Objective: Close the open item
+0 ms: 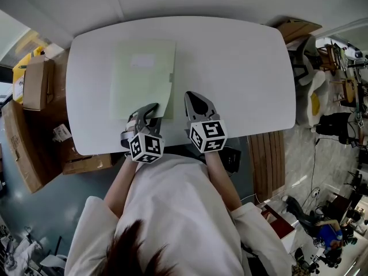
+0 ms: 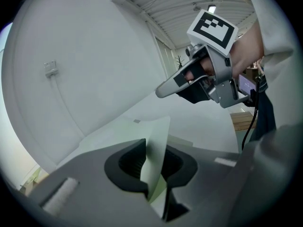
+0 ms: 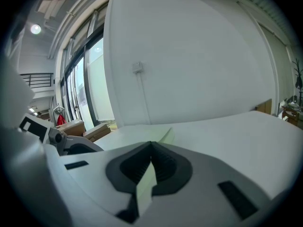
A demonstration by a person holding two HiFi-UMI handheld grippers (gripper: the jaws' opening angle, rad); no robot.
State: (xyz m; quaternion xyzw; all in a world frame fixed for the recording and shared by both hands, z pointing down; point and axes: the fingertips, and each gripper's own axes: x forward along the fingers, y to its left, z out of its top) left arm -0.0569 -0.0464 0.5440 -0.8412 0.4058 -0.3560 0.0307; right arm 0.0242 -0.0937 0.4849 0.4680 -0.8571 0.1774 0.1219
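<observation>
A pale green folder (image 1: pixel 144 76) lies flat on the white table (image 1: pixel 241 68), with a white label near its far end. My left gripper (image 1: pixel 150 109) sits at the folder's near right corner. In the left gripper view it is shut on a raised pale green sheet (image 2: pixel 156 160) of the folder that stands on edge between the jaws. My right gripper (image 1: pixel 194 99) rests on the table just right of the folder, jaws together. In the right gripper view a narrow pale green strip (image 3: pixel 146 186) shows between its jaws, and the folder's corner (image 3: pixel 165 136) lies ahead.
Cardboard boxes (image 1: pixel 34 85) stand on the floor left of the table. A wooden slatted bench (image 1: pixel 267 165) is at the near right. The person's white sleeves and torso fill the near side. The table's front edge runs just under both grippers.
</observation>
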